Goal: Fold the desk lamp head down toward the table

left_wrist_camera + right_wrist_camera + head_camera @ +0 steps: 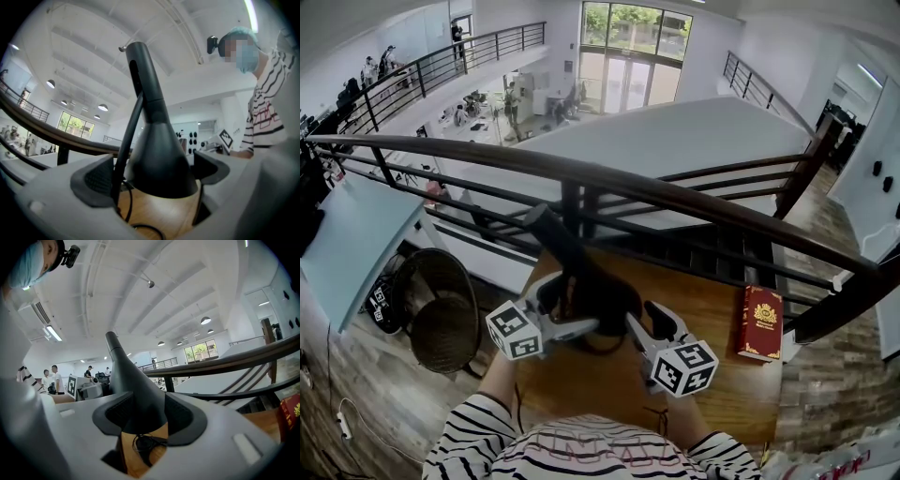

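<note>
- We see the black desk lamp (pixel 581 281) standing near the middle of the wooden desk (pixel 712 319), its arm slanting up towards the railing (pixel 694 192).
- The left gripper (pixel 154 183) has its fingers pinching the lamp's cone-shaped base.
- The right gripper (pixel 147 416) has its fingers spread, one on either side of that base.
- A red book (pixel 761 323) lies well to the right.
</note>
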Motion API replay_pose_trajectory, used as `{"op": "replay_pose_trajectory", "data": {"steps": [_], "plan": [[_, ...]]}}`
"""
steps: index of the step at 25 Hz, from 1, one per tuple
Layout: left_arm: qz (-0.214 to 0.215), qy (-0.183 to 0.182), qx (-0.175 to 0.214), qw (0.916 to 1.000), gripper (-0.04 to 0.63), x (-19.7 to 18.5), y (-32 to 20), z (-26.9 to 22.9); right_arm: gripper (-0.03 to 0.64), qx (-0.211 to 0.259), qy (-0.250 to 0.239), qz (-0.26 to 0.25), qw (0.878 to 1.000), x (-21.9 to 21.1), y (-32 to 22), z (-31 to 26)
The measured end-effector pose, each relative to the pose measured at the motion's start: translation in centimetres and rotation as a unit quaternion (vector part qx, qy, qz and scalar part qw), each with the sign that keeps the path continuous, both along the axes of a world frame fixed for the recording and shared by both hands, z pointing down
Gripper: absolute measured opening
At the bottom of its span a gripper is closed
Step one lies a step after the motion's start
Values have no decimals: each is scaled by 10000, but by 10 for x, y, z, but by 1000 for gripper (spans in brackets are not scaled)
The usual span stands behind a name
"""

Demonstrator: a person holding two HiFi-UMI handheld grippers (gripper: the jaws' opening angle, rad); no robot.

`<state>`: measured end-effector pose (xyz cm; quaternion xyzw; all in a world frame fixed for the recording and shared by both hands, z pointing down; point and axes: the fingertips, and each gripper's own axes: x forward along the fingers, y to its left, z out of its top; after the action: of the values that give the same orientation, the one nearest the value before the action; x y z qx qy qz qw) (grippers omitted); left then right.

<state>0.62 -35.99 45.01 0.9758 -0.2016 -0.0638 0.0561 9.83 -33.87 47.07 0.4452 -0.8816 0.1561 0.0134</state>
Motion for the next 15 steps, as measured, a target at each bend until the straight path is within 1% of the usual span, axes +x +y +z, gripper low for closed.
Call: {"op": "replay_pose_trajectory", "data": {"steps": [4, 9, 15], "plan": [[-124, -22, -7, 9999, 528, -1, 1, 1, 196, 6, 39, 48, 10000, 2, 1, 0], [-379, -29, 58, 9993, 528, -2, 5, 1, 198, -4, 64, 176, 9998, 4, 7, 1], [-709, -128, 14, 9974, 525, -23, 18, 6, 195, -71, -81, 416, 9991, 3, 20, 2]]}}
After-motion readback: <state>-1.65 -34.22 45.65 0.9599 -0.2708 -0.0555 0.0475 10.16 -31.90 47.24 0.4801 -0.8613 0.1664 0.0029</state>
